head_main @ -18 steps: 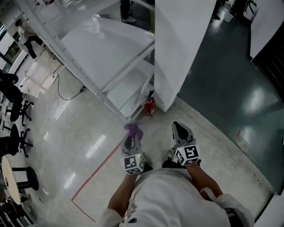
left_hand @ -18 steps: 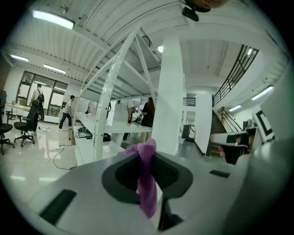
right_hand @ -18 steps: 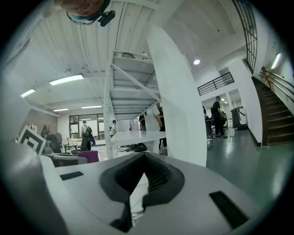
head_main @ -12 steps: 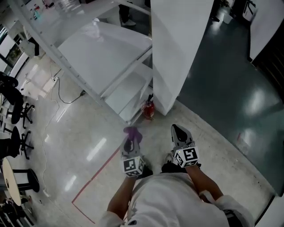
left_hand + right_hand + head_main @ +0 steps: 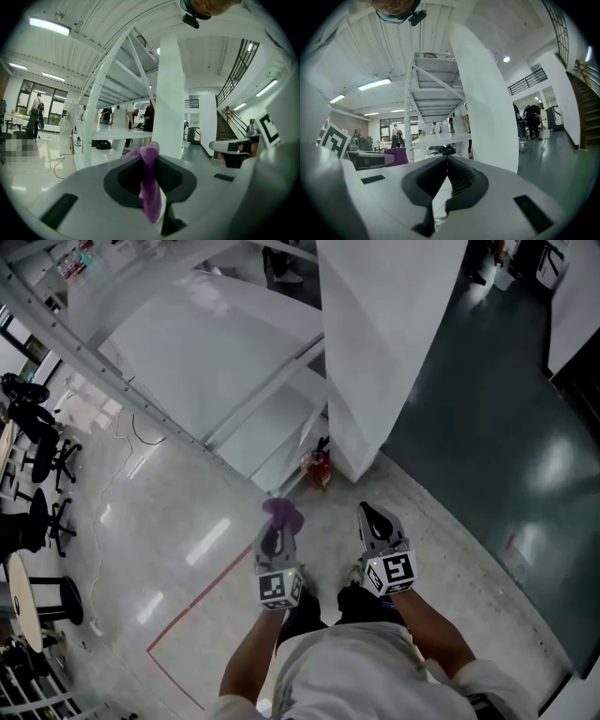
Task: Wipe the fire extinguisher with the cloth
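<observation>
A small red fire extinguisher [image 5: 320, 467] stands on the floor at the foot of a white pillar [image 5: 380, 343], beside the shelving. My left gripper [image 5: 277, 523] is shut on a purple cloth [image 5: 282, 513], which sticks out past the tips and hangs between the jaws [image 5: 151, 183]. It is held a short way in front of the extinguisher, nearer to me. My right gripper [image 5: 370, 514] is shut with nothing in it, to the right of the left one; the jaws meet at the tips [image 5: 447, 158]. The purple cloth [image 5: 395, 156] also shows at the left of the right gripper view.
White metal shelving [image 5: 234, 362] runs from upper left towards the extinguisher. Dark green flooring [image 5: 487, 427] lies to the right. A red tape line [image 5: 202, 606] marks the pale floor at left. Office chairs [image 5: 42, 512] and a round table [image 5: 23, 601] stand at far left. People stand behind the shelving [image 5: 147, 115].
The view has shifted slightly; both grippers sit a little higher in the frame and closer to the extinguisher. The cloth stays held in the left gripper.
</observation>
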`<state>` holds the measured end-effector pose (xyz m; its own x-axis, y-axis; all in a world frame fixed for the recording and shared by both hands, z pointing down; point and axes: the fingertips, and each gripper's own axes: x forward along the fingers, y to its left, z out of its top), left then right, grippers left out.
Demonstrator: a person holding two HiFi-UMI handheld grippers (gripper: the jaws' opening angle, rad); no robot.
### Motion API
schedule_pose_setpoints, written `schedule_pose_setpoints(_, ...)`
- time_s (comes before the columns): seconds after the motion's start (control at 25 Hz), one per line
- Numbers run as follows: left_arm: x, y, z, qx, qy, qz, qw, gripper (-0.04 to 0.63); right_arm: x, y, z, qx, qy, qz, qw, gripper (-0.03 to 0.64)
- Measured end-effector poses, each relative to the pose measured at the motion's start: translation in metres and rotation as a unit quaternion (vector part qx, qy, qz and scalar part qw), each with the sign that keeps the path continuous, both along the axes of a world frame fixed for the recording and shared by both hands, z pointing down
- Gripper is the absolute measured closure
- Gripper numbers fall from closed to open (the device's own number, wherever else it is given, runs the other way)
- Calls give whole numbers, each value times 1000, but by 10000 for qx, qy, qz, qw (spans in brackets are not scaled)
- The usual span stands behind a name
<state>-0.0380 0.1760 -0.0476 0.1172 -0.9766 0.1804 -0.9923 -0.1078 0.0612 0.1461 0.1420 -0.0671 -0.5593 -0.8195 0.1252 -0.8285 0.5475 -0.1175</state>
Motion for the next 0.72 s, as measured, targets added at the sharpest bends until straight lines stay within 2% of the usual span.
schedule_pose_setpoints(0.28, 1, -10, 39, -169, -80, -214, 9996, 537, -1, -21, 28, 124, 4, -338, 9994, 601)
schedule_pose_setpoints(0.52, -5, -26, 98, -438, -114, 114, 9989, 537, -15, -40, 82, 76, 139, -461, 9988, 601)
schedule_pose_setpoints(0.72, -29, -50, 150, -605, -122, 324, 9976, 537, -38, -54, 120, 61, 132, -545, 9984, 601)
